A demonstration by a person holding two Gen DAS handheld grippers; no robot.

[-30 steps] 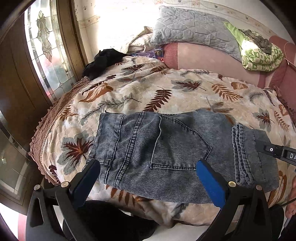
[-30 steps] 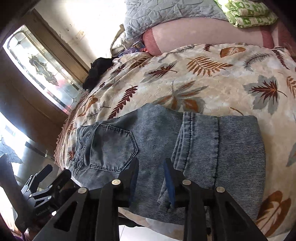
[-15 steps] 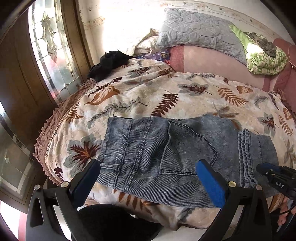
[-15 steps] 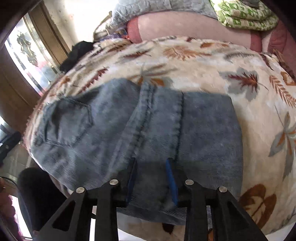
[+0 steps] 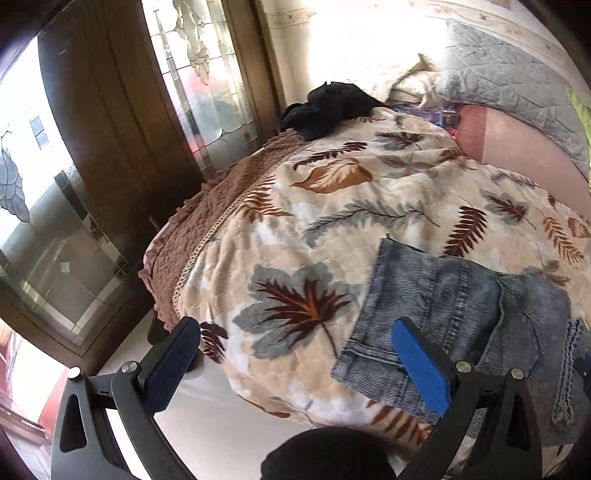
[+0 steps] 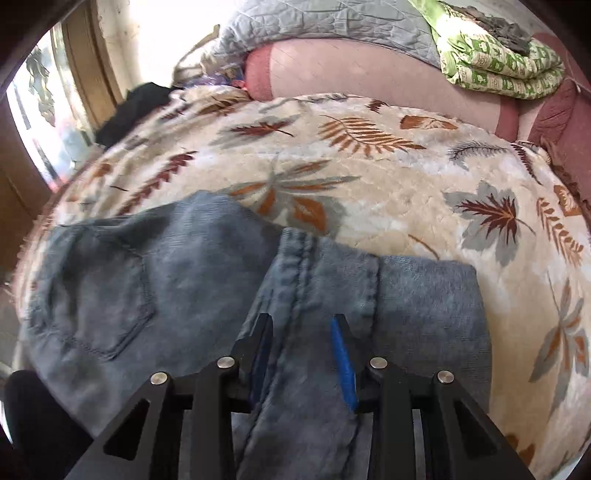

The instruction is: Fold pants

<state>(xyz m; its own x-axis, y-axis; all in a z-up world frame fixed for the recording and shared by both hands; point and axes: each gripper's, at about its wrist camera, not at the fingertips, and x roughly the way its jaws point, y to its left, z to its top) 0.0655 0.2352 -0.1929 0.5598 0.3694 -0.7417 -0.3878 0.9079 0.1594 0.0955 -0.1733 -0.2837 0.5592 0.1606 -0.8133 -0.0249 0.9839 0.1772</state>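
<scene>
Grey-blue denim pants (image 5: pixel 454 310) lie folded on the leaf-print bedspread (image 5: pixel 314 229), waistband to the left, the leg ends folded over at the right. My left gripper (image 5: pixel 295 354) is open and empty, above the bed's front left corner, its right pad (image 5: pixel 421 365) over the waistband edge. In the right wrist view the pants (image 6: pixel 147 295) fill the lower half. My right gripper (image 6: pixel 301 354) is narrowed over the hemmed fold (image 6: pixel 314 280), with denim between its pads; whether it pinches the cloth is not clear.
A black garment (image 5: pixel 332 103) lies at the bed's far left corner. Grey quilted pillow (image 6: pixel 332 22) and a green patterned blanket (image 6: pixel 498 62) sit at the headboard. A wooden door with leaded glass (image 5: pixel 110 147) stands left. White floor (image 5: pixel 221 424) lies below the bed edge.
The left gripper has swung left and away, so the pants now sit at the right of its view. The right gripper has moved forward and lower onto the folded leg ends.
</scene>
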